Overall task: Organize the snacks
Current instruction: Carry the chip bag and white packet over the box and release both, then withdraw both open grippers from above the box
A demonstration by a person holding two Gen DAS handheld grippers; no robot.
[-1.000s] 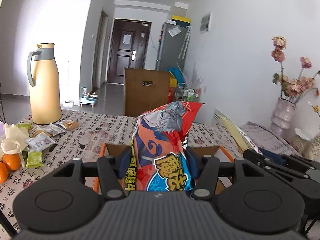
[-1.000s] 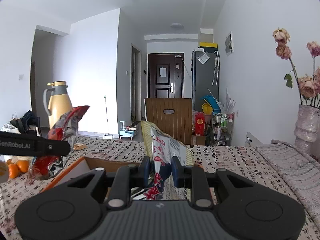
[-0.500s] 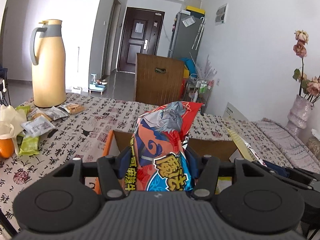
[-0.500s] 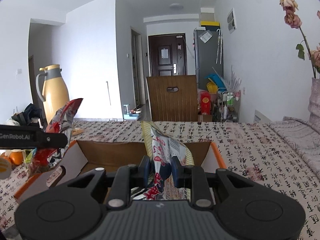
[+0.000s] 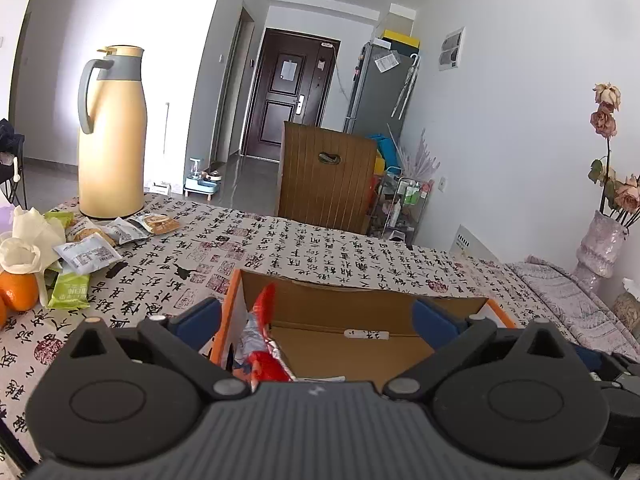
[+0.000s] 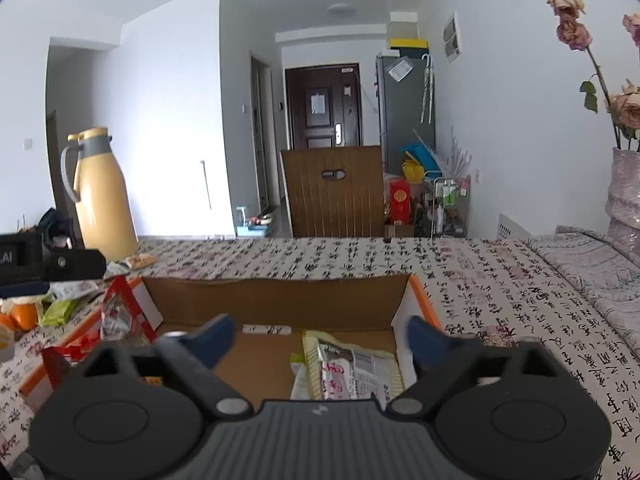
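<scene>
Jaws of both the left gripper (image 5: 314, 318) and the right gripper (image 6: 320, 338) are opening wide, gripping nothing. The red snack bag (image 5: 262, 344) leans inside the cardboard box (image 5: 360, 294) at its left wall; the pale snack packet (image 6: 352, 370) lies on its floor. The worktop (image 5: 304, 252) wears a calligraphy-print cloth, with loose snack packets (image 5: 86, 254), oranges (image 5: 18, 290) and a yellow thermos (image 5: 112, 132). Packet print is unreadable.
</scene>
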